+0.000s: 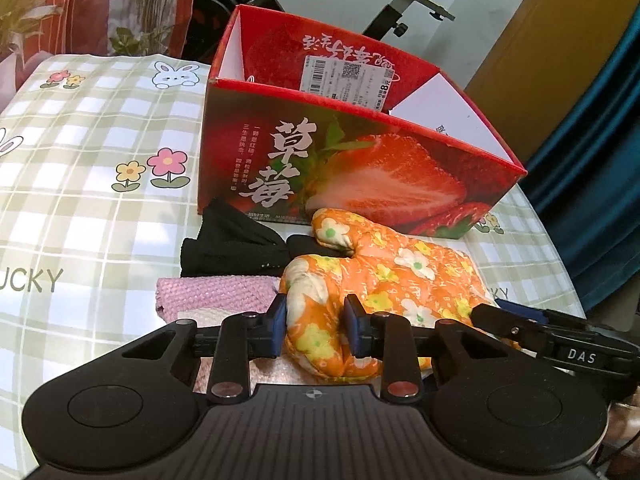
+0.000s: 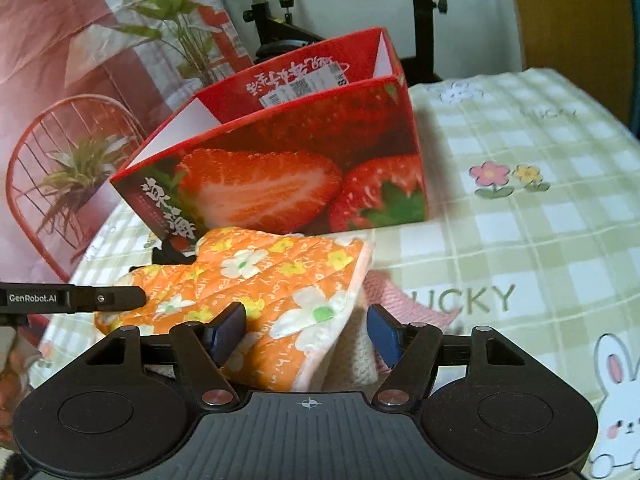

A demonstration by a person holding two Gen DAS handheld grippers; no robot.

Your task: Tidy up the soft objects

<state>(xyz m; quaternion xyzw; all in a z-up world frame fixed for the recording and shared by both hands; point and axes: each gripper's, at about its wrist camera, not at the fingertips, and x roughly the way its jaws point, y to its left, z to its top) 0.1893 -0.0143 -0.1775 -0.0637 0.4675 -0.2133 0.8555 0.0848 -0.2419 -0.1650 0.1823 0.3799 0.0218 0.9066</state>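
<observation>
Looking past the mitt (image 1: 384, 276), we see only parts of the black cloth (image 1: 232, 244) and pink knit (image 1: 212, 296) under it. Our left gripper (image 1: 316, 328) pinches the mitt's padded end; our right gripper (image 2: 306, 334) stands open around its cuff, pads not pressing. The mitt lies on the table (image 1: 88, 168) just before the box (image 1: 360, 168), whose inside is mostly hidden.

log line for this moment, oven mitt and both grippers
left gripper: shut on oven mitt | right gripper: open, astride mitt cuff | strawberry box: behind
</observation>
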